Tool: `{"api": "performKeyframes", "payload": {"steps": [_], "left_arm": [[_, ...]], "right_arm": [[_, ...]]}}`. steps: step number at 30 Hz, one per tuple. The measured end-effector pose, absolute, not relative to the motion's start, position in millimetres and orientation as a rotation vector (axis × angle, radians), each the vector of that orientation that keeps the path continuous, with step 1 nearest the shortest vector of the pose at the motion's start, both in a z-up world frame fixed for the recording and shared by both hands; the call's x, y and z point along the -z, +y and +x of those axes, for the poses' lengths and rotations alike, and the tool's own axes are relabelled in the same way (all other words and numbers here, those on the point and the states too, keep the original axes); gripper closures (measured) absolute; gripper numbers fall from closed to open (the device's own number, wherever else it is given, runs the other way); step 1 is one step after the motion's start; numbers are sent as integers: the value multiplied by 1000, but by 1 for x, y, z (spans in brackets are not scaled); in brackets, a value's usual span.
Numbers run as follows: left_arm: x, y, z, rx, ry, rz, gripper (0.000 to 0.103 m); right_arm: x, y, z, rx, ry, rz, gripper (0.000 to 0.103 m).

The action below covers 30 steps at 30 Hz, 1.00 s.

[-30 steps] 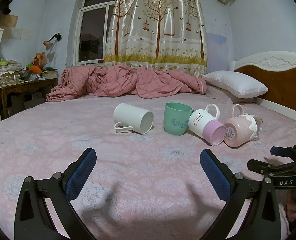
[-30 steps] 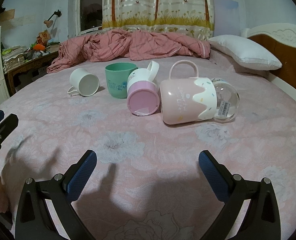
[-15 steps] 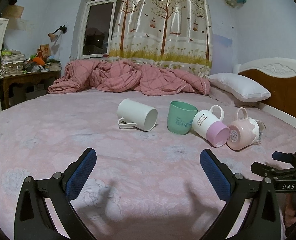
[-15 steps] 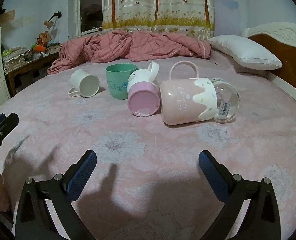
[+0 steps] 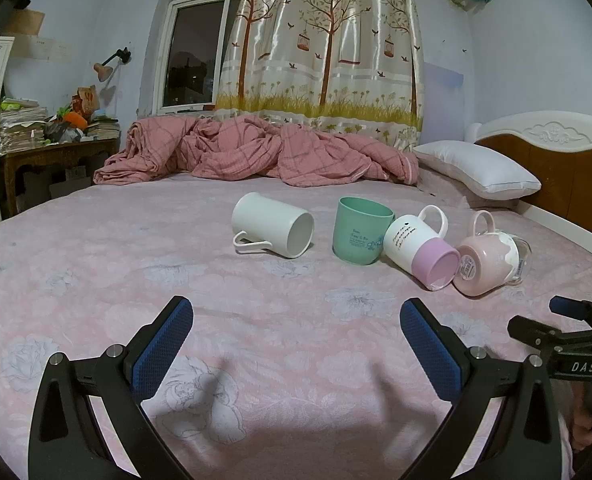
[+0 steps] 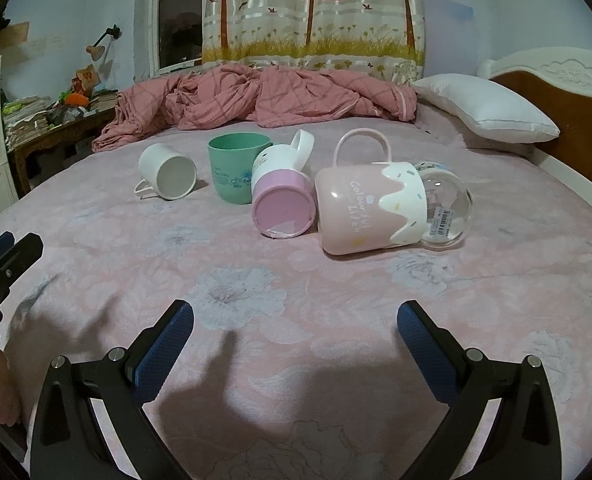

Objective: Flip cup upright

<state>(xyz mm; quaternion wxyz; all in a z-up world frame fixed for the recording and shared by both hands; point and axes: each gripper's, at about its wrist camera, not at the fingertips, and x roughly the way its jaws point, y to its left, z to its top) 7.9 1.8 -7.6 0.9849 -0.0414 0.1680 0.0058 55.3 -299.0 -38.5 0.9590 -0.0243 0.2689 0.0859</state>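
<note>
Both fingers [image 5: 163, 344] [image 6: 424, 344] spread wide, pink floral bedsheet [image 5: 296, 320], crumpled quilt [image 5: 255, 152], curtained window [image 5: 187, 68]

1. The left wrist view looks forward low over the bed [image 5: 95, 280], between the spread blue fingers of the left gripper [image 5: 296, 332], toward the far curtain [image 5: 324, 40] and window [image 5: 191, 68].
2. It sits well back from the row of cups; the white mug [image 5: 271, 230] is far and nearly centred.
3. The right wrist view looks the same way from farther right and nearer, past the right gripper [image 6: 296, 332]; the pink mug [image 6: 368, 208] looms large.
4. Both views share the cups, the pink quilt [image 5: 255, 152], the pillow [image 6: 484, 108] and the headboard [image 6: 556, 76].
5. Each view catches the other gripper at its edge.
</note>
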Motion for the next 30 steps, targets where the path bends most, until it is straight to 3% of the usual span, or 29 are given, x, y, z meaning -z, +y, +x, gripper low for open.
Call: {"api": "performKeyframes", "payload": {"steps": [16,24,30], "left_arm": [[14,14,26,18,419,-155,0],[19,21,31,15,448,-196,0],[21,22,37,-11,481,-198,0]], "right_arm": [[-17,-302,69,-182,593,-32,2],[-64,-279,124,-241,688,-9,12],[-96,-224,188,-428,800,-57,14]]}}
